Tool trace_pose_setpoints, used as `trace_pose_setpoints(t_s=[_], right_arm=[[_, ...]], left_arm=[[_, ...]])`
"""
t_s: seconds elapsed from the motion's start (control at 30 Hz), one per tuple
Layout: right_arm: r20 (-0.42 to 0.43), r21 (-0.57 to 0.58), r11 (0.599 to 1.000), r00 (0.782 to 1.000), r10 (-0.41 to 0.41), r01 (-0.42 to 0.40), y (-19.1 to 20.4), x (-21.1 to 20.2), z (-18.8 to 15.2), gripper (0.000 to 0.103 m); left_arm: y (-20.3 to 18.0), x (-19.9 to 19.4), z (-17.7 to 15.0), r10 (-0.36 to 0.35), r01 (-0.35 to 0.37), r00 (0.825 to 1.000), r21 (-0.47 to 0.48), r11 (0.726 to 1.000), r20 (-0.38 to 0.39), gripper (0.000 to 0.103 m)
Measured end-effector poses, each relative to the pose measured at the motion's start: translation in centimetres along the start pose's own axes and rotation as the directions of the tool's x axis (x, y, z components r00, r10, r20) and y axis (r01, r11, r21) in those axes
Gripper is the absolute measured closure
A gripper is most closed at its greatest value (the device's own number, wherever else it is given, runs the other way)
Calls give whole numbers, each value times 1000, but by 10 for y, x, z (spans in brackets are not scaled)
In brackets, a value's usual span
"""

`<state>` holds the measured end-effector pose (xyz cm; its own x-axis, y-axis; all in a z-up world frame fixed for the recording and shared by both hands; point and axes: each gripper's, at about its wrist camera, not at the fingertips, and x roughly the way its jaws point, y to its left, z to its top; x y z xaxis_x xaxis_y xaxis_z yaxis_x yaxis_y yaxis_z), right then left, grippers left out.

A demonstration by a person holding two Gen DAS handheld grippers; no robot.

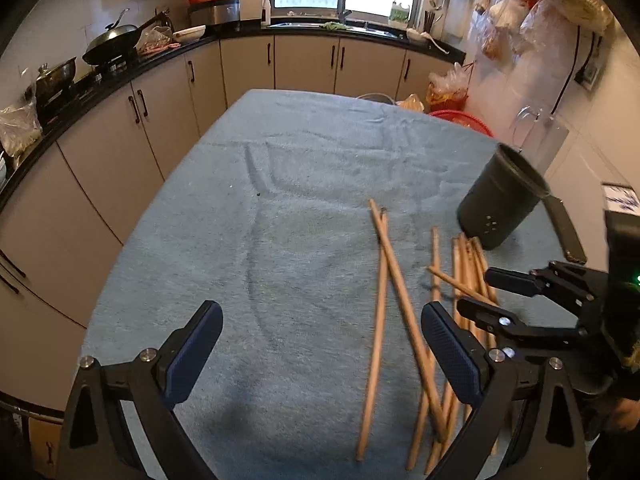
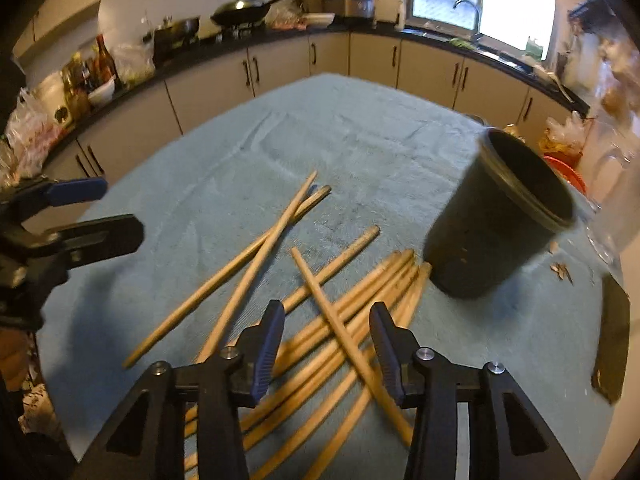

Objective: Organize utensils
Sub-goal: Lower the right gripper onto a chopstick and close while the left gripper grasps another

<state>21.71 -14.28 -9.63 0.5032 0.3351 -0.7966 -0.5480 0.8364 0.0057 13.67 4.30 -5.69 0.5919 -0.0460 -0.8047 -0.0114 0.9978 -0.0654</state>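
Hovering my right gripper (image 2: 326,338), jaws apart, over wooden chopsticks (image 2: 340,320); black holder (image 2: 492,232) at two o'clock; left gripper (image 1: 320,344) wide open.

Pale tan wooden chopsticks (image 2: 340,320) lie on a light blue-grey towel (image 1: 304,184) covering the desk. The holder cup (image 2: 496,220) is matt black. Each black tool (image 2: 326,344) carries dark blue ribbed pads (image 2: 266,344).

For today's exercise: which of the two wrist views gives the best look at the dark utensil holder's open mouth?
The right wrist view: the dark utensil holder fills more of the frame, with its rim and dark inside facing the camera. The left wrist view shows the holder smaller, near the edge, mostly its side wall.
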Motion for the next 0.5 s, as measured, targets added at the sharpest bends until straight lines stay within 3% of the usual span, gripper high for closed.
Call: trace_pose_setpoints(t_s=[0.17,0.27,0.5], right_arm=[[-53,-59,998,998,-34,31,7,25,13,64],[-66,-77,997,997,-32,27,9,30,15,78],[-38,12,1000,999,-14,14,-8,14,11,90]], left_arm=[[-1,12,3,3,-3,1000,19,1000,-28,4],[-3,17,6,-18,19,999,30,999,-44,4],[-12,36,24,-104,107,989,28,994,-106,4]])
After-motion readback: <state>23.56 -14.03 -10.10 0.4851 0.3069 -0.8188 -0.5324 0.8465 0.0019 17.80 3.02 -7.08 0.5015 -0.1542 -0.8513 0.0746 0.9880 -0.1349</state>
